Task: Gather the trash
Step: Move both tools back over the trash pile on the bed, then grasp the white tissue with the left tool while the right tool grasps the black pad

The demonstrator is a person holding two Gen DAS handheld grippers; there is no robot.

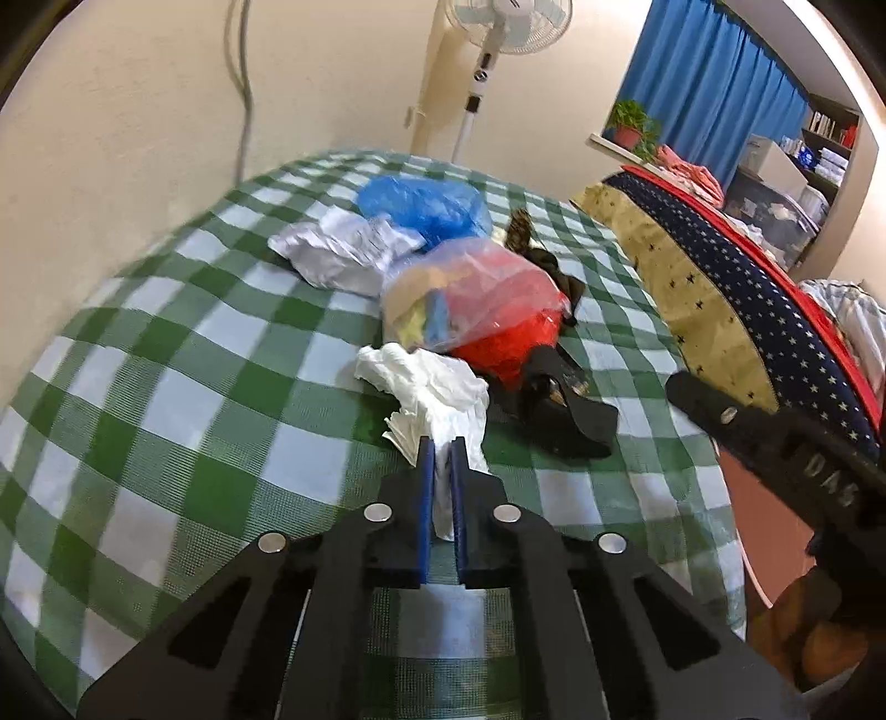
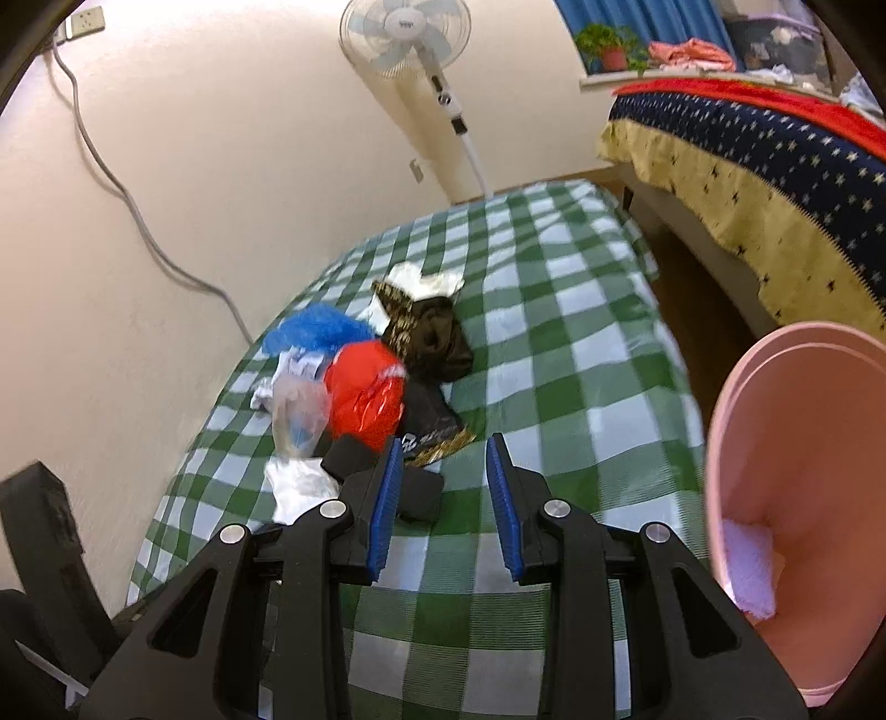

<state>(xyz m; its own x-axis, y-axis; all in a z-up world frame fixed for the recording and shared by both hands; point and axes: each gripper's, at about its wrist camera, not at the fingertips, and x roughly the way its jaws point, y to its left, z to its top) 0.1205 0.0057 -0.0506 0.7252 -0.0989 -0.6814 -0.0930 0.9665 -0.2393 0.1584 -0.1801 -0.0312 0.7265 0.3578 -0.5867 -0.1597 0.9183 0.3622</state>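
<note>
Trash lies in a heap on the green checked bed cover [image 1: 166, 387]. My left gripper [image 1: 442, 443] is shut on the near end of a crumpled white tissue [image 1: 437, 382]. Behind the tissue sit a clear bag with red plastic inside [image 1: 487, 310], white crumpled paper [image 1: 343, 249] and a blue bag [image 1: 421, 205]. A black wrapper [image 1: 565, 421] lies to the right of the tissue. My right gripper [image 2: 446, 443] stands open above the cover, nothing between its pads, just short of the black wrapper [image 2: 432, 429] and the red bag [image 2: 365, 393].
A pink bin [image 2: 803, 443] stands at the right of the bed, holding a white wad [image 2: 747, 570]. A second bed with a starred blanket [image 2: 747, 149] lies beyond a gap of floor. A standing fan [image 2: 410, 39] and a cable [image 2: 127, 210] are along the wall.
</note>
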